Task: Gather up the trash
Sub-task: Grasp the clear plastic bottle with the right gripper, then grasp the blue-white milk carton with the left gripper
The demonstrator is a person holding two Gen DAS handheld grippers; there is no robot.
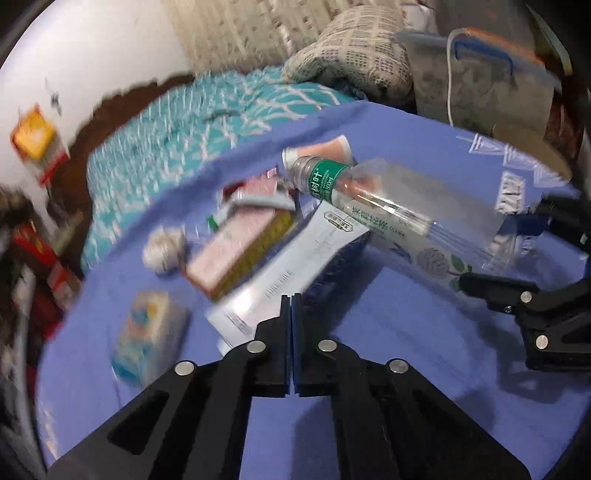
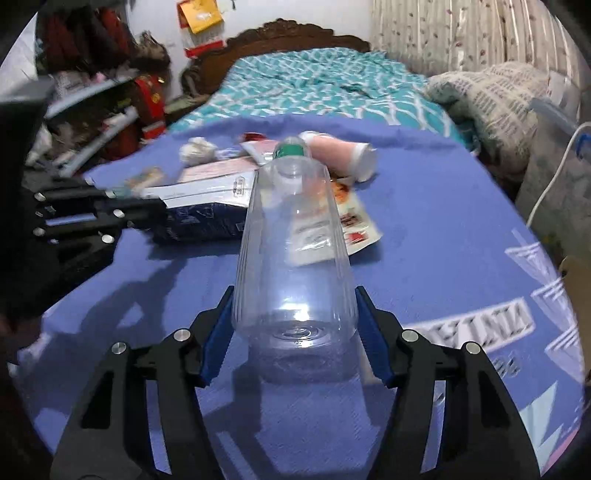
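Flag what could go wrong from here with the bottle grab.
1. The right gripper fingers flank only the base of the clear bottle; the smooth round plastic could slip or swing.
2. Its neck lies over the flat packets, which may get dragged.
3. The left gripper is shut, seemingly on nothing.

1. A home bedroom: a bed with a carved dark wooden headboard [image 2: 295, 35] and a teal, white-patterned bedspread [image 2: 314, 88] stands against the white wall.
2. Pale floral curtains [image 2: 461, 33] hang past the bed's right edge.
3. A folded cream printed quilt [image 2: 491, 99] lies there.
4. Cluttered shelves [image 2: 92, 96] crowd the left.
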